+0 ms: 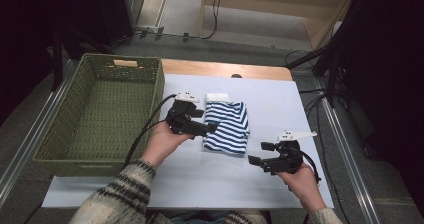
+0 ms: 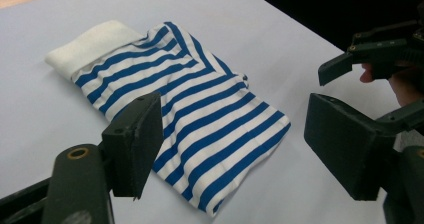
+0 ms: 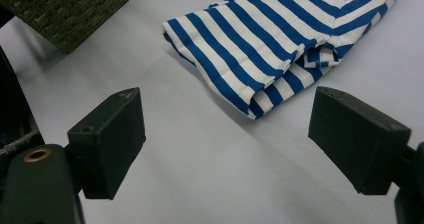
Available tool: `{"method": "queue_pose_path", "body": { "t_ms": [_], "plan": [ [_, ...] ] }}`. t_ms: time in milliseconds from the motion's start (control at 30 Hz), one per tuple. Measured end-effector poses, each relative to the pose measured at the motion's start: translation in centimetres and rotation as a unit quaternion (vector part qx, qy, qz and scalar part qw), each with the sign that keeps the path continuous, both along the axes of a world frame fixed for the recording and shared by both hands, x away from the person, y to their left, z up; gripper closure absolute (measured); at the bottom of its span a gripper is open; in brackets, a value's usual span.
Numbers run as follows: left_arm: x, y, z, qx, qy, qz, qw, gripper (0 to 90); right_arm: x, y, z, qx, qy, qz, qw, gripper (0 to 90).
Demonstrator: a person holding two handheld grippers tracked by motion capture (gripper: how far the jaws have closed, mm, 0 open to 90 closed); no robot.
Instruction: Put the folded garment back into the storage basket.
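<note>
The folded striped shirt point(image 1: 226, 127) lies on the white table point(image 1: 280, 184) just right of the green wicker basket point(image 1: 60, 149), which looks empty. It's soft, light and floppy, so I'd pinch a thick folded edge or it'll unfold. The left gripper point(image 1: 212, 128) hovers at its near-basket edge and the right gripper point(image 1: 257, 154) sits past its far side, both wide open, holding nothing.

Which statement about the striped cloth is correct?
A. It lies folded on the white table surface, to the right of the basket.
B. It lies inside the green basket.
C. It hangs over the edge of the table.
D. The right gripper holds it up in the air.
A: the striped cloth lies folded flat on the white table surface, beside the green basket, and the left gripper and right gripper both stand open.
</note>
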State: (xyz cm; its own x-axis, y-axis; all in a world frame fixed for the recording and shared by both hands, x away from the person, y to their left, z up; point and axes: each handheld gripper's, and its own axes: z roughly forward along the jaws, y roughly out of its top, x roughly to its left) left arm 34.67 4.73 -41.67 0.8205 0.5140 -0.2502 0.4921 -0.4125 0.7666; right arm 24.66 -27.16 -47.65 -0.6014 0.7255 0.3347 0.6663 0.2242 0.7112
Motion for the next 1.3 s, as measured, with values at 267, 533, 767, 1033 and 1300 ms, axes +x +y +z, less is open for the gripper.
{"method": "queue_pose_path", "body": {
  "t_ms": [267, 533, 767, 1033, 1300],
  "plan": [
    [0.5, -0.9, -0.7, -0.018, -0.015, 0.010, 0.9997, 0.0, 0.0, 0.0, 0.0, 0.000, 0.000, 0.002, 1.0000, 13.1],
    [0.2, -2.0, -0.7, 0.003, -0.016, 0.009, 0.9998, 0.0, 0.0, 0.0, 0.0, 0.000, 0.001, 0.004, 1.0000, 13.1],
    [0.0, -3.4, -0.8, -0.010, -0.013, 0.000, 0.9999, 0.0, 0.0, 0.0, 0.0, -0.001, 0.001, 0.005, 1.0000, 13.1],
    [0.1, -3.8, -1.1, -0.015, -0.009, 0.003, 0.9998, 0.0, 0.0, 0.0, 0.0, -0.001, 0.001, 0.006, 1.0000, 13.1],
    [-0.9, -4.8, -1.0, -0.006, -0.023, -0.009, 0.9997, 0.0, 0.0, 0.1, -0.1, -0.002, 0.003, 0.007, 1.0000, 13.1]
  ]
}}
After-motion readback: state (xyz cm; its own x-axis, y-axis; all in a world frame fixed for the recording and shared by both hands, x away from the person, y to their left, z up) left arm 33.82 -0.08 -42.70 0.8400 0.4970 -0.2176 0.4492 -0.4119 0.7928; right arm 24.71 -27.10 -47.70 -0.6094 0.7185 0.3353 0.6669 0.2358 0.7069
